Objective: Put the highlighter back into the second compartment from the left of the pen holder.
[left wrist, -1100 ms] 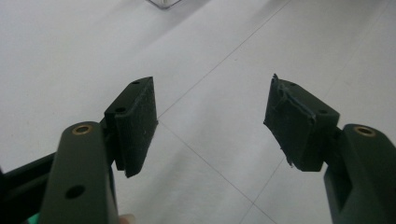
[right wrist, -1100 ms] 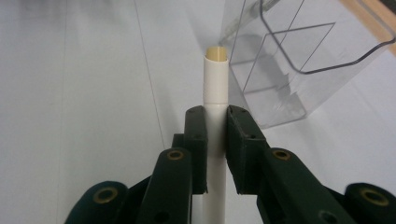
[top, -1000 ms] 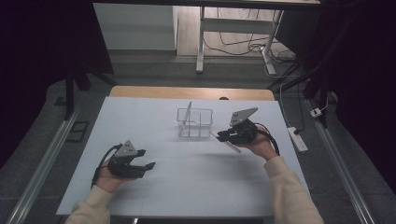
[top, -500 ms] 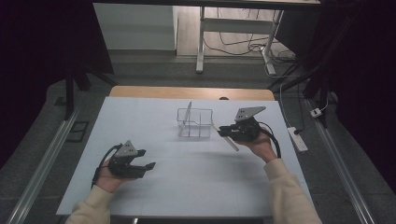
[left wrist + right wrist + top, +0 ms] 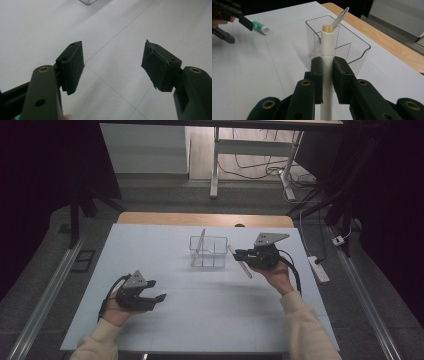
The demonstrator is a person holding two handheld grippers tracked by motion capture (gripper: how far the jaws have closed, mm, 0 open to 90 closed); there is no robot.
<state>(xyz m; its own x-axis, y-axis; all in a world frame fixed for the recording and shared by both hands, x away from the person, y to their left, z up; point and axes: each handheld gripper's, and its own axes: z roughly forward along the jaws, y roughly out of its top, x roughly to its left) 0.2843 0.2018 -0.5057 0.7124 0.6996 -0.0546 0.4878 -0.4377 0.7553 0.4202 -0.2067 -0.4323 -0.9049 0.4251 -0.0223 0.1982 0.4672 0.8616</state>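
Beside the clear holder [image 5: 208, 251] | your right gripper [image 5: 239, 254] clamps a white marker [image 5: 327, 47], tip just short of its rim | pen [image 5: 340, 17] leans inside | your left gripper [image 5: 161, 296] gapes wide, holding nothing, over the table [image 5: 210, 310].

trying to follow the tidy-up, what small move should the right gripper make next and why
Probably ease the right gripper forward over the clear plastic organizer box, then open. Its fingers clamp the white cylindrical marker, whose tip sits just short of the box where a pen already leans.
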